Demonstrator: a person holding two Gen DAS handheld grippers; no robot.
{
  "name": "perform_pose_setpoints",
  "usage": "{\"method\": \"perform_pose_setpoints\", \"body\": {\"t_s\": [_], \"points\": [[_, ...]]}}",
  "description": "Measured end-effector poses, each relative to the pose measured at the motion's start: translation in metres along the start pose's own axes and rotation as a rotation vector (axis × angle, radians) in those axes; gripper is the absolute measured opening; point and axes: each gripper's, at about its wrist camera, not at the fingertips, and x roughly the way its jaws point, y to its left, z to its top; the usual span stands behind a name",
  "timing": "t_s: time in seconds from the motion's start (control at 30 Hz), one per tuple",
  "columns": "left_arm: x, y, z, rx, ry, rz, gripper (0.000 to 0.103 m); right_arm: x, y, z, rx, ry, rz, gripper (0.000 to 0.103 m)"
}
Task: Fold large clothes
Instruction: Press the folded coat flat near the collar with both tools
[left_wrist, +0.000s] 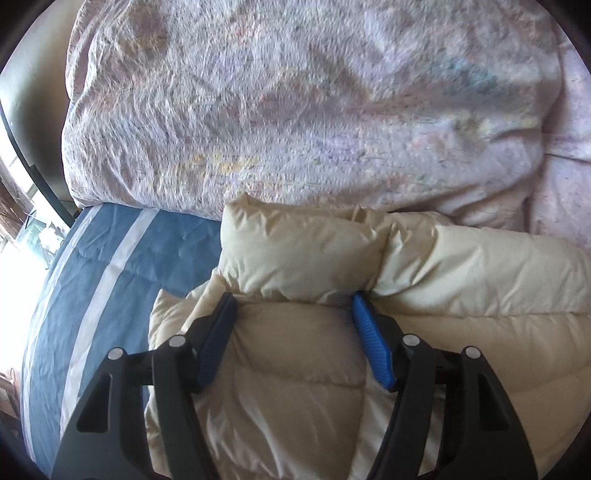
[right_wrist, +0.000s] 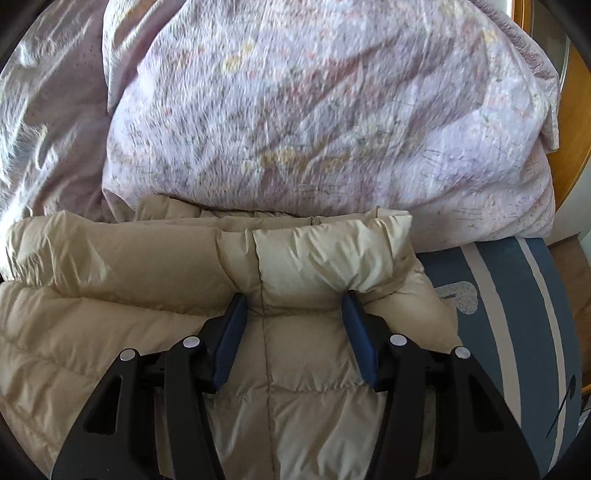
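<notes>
A beige puffer jacket (left_wrist: 306, 247) lies on the bed, its quilted sections bunched up. In the left wrist view my left gripper (left_wrist: 293, 295) has a thick fold of the jacket between its blue pads (left_wrist: 369, 332), and the fabric bulges out above the tips. The right wrist view shows the same jacket (right_wrist: 332, 254) with my right gripper (right_wrist: 295, 295) shut on another puffy fold. That fold narrows where the pads (right_wrist: 231, 332) squeeze it. Both grippers point down at the bed.
A crumpled pink floral quilt (left_wrist: 295, 110) is heaped just behind the jacket, and it fills the top of the right wrist view too (right_wrist: 295, 110). A blue sheet with white stripes (left_wrist: 110, 266) covers the mattress (right_wrist: 509, 295). A wooden frame (right_wrist: 572, 122) stands at the far right.
</notes>
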Motion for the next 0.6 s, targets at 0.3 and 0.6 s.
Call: {"method": "perform_pose_setpoints", "body": {"t_s": [0.3, 0.6], "points": [[0.019, -0.006, 0.002, 0.01, -0.009, 0.009, 0.074, 0.033, 0.022, -0.015, 0.016, -0.03, -0.021, 0.061], [0.032, -0.009, 0.001, 0.001, -0.007, -0.008, 0.078, 0.079, 0.032, -0.007, 0.014, -0.026, -0.022, 0.065]]}}
